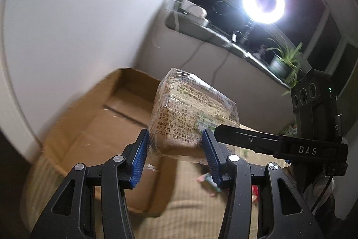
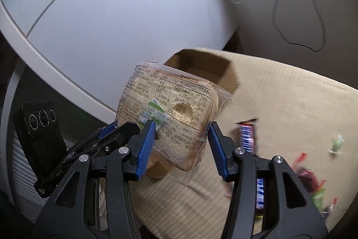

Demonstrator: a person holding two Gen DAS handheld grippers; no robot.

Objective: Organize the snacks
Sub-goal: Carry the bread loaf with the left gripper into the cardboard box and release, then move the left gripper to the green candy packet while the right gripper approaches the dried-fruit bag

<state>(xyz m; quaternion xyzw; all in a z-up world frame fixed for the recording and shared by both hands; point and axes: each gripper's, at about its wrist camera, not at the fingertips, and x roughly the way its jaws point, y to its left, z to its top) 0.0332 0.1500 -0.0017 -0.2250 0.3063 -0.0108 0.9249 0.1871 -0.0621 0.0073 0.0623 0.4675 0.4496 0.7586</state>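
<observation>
A plastic-wrapped bread sandwich pack [image 1: 192, 113], printed with nutrition text, is held up in the air above the beige ribbed cushion surface [image 2: 279, 100], with the open cardboard box [image 1: 107, 118] lying just behind and below it. The left gripper [image 1: 175, 145] has its blue pads pressed on the lower end of the pack, one on each side, so it is clamped on the bread. The right gripper [image 2: 181, 140] reaches the same pack from the other side: its left pad touches the wrapper near the green label, while its right pad appears to stand just off the wrapper's edge, so whether it is truly gripping I cannot tell. The pack looks light and soft; the bread would likely squash under a hard pinch, and the clear film looks slick and loose at its crimped ends, so it may slide or tear if pulled there. The safer hold seems to be across the firm flat sides of the slices, low and near the middle, with gentle pressure, not on the flapping seal. Other snacks, among them a purple wrapped bar [image 2: 247, 138] and small sweets [image 2: 336, 143], lie scattered on the cushion.
</observation>
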